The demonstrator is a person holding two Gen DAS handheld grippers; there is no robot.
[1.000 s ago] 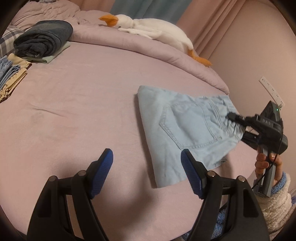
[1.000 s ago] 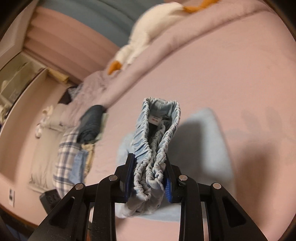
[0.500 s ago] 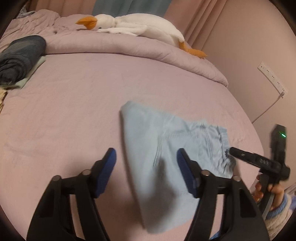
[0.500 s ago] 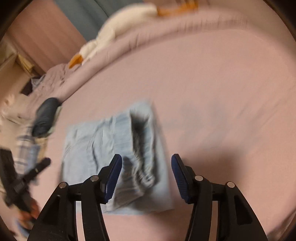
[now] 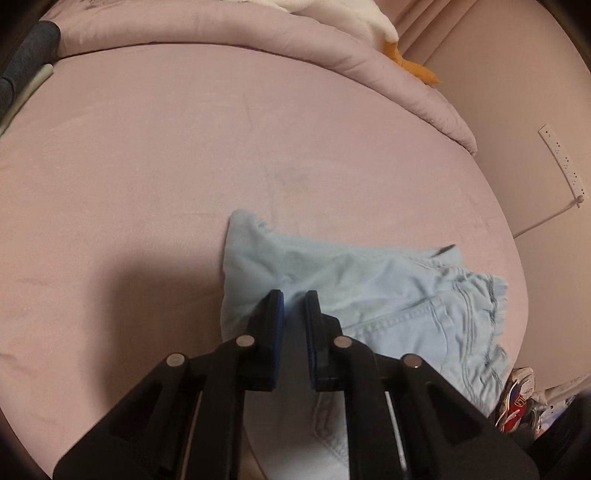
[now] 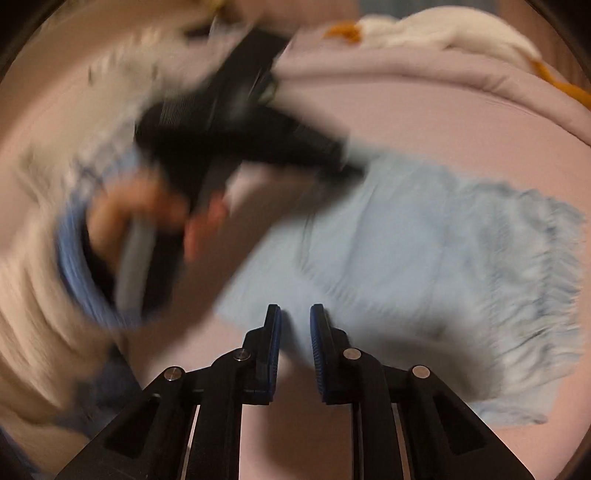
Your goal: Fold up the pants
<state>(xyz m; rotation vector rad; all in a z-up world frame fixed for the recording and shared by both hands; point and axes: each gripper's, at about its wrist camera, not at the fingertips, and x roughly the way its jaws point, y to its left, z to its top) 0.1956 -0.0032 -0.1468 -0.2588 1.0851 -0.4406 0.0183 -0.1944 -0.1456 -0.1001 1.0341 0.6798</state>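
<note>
Pale blue denim pants (image 5: 406, 295) lie folded on the pink bed sheet (image 5: 184, 166), elastic waistband to the right. My left gripper (image 5: 293, 306) is shut on the pants' left part; the cloth rises in a ridge to its blue pads and hangs pale under the fingers. In the blurred right wrist view the pants (image 6: 424, 251) spread flat, ruffled waistband at the right. My right gripper (image 6: 295, 317) hovers over their near edge, fingers almost together, nothing visibly held. A hand (image 6: 140, 218) holds the black left tool there.
A rolled pink duvet (image 5: 258, 40) runs along the far side with a white goose plush (image 5: 351, 14) on it. Dark folded clothes (image 5: 26, 62) sit at the far left. A power strip (image 5: 561, 162) hangs on the wall beyond the bed's right edge.
My right gripper let go of the waistband, dropped the pants flat and closed again. My left gripper moved down onto the pants and went from wide open to shut on the cloth.
</note>
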